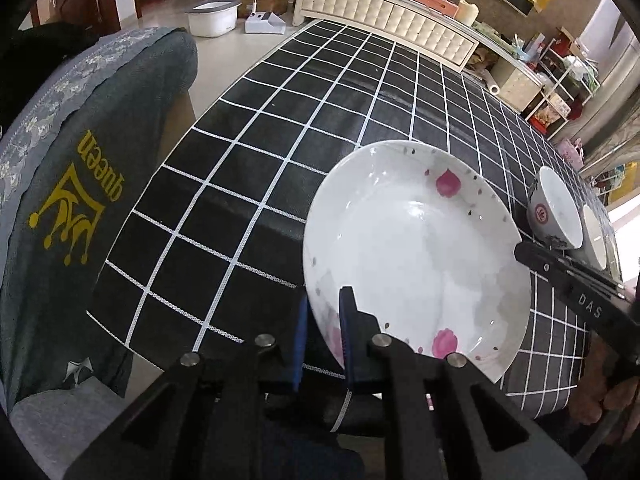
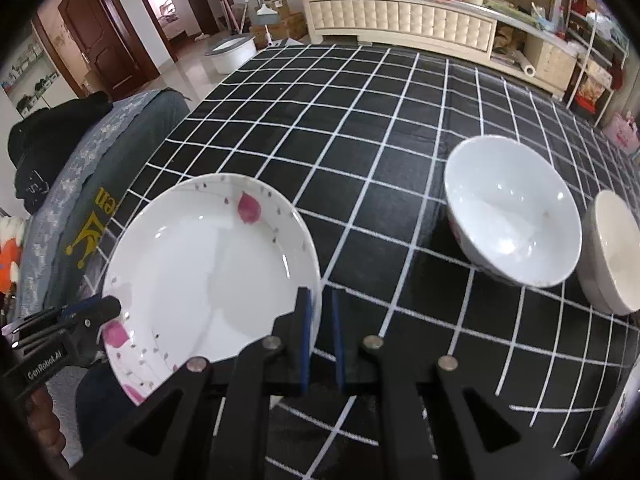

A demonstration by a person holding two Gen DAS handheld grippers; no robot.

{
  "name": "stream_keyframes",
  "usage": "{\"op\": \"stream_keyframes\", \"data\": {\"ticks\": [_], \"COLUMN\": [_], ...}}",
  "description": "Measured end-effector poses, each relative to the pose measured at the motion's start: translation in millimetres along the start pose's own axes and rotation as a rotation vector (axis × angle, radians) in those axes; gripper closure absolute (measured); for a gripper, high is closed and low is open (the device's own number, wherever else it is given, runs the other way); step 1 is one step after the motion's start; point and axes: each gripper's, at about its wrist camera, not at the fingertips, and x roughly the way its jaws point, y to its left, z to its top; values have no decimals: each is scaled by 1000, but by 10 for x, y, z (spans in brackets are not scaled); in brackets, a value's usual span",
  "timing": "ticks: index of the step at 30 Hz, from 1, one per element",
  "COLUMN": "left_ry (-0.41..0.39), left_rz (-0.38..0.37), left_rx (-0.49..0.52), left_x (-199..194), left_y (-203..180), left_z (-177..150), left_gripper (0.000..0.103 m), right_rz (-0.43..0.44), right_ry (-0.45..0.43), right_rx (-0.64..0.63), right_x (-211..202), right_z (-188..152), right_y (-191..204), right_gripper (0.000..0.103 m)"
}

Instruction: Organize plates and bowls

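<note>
A white plate with pink petals (image 1: 416,248) is held between both grippers above the near edge of the checked table (image 1: 280,152). My left gripper (image 1: 324,312) is shut on the plate's left rim. My right gripper (image 2: 320,312) is shut on the plate's right rim (image 2: 208,264). The right gripper also shows at the plate's right rim in the left wrist view (image 1: 520,250). The left gripper shows at the plate's left rim in the right wrist view (image 2: 108,308). A white bowl with a red mark (image 1: 554,212) stands to the right. It shows as a plain white bowl in the right wrist view (image 2: 512,212).
A second white bowl (image 2: 612,252) stands at the far right, beside the first. A chair draped with grey cloth (image 1: 80,184) stands left of the table. A padded cabinet (image 2: 400,16) with clutter runs along the far side. A white tub (image 1: 212,16) sits on the floor.
</note>
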Motion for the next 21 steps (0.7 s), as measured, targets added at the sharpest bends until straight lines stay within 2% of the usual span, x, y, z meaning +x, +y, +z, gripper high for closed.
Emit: {"op": "stream_keyframes", "data": {"ticks": [4,8,12,16,21], "left_ry": [-28,-74,-94,-102,-135], "left_rz": [10,-8,-36,-65,-108], "left_rx": [2,45,99,161,263], "left_x": [-129,-333,-487,-579,-722], "left_y": [-56,-253,-546,-874,-1426], "left_z": [-9,-36,-85,-172,-308], "left_gripper": [86,83,72,72,72], "right_rz": [-29,-20,-71,-159,-184], "right_ry": [-13,-27,-69,-86,-91], "right_rx": [-5,-10,25,40,91], "right_x": [-162,-374,-661,-946,-1236], "right_z": [-68,-146,-241,-349,-522], "right_y": [-50,-126,-274,-477,-828], "right_gripper": [88,88,88,88,88]}}
